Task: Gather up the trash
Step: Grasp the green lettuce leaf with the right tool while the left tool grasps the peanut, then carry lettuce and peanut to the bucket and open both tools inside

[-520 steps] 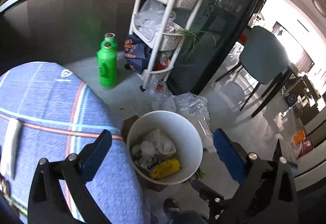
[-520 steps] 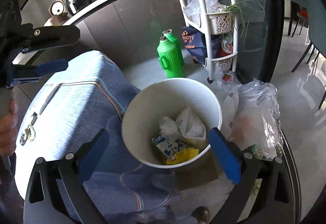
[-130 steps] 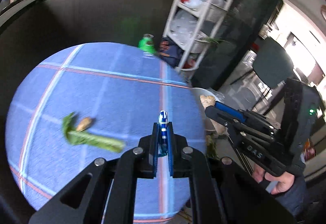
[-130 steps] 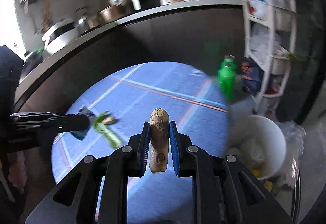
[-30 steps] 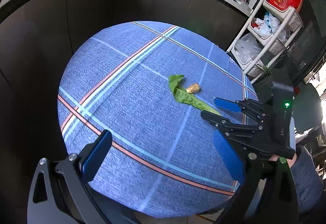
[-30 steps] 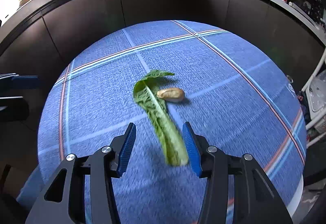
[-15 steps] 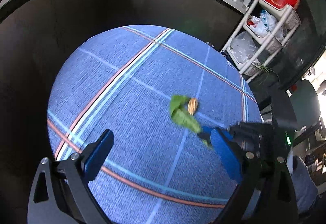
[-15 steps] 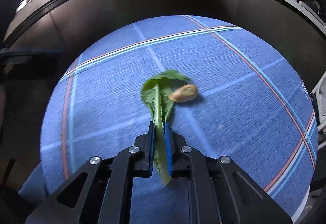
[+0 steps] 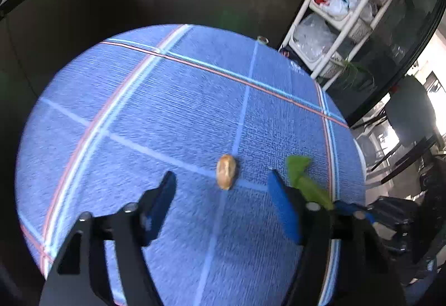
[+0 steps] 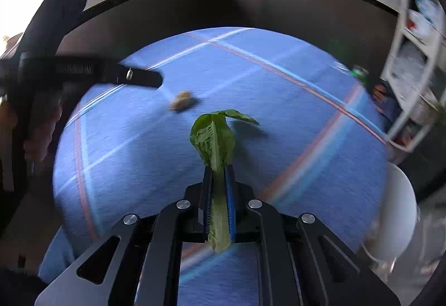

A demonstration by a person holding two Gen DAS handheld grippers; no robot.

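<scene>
Your blue checked tablecloth (image 9: 172,116) fills the middle of both views, and one white bin (image 10: 398,211) shows at the right edge of the right wrist view. Your right gripper (image 10: 218,189) is clamped tight on the single lettuce leaf (image 10: 214,138), lifted clear of the cloth; carry it level to the bin. Your left gripper (image 9: 221,194), half spread and just narrowing, brackets the one brown scrap (image 9: 226,171) at lower centre without touching it; come down squarely before you pinch.
</scene>
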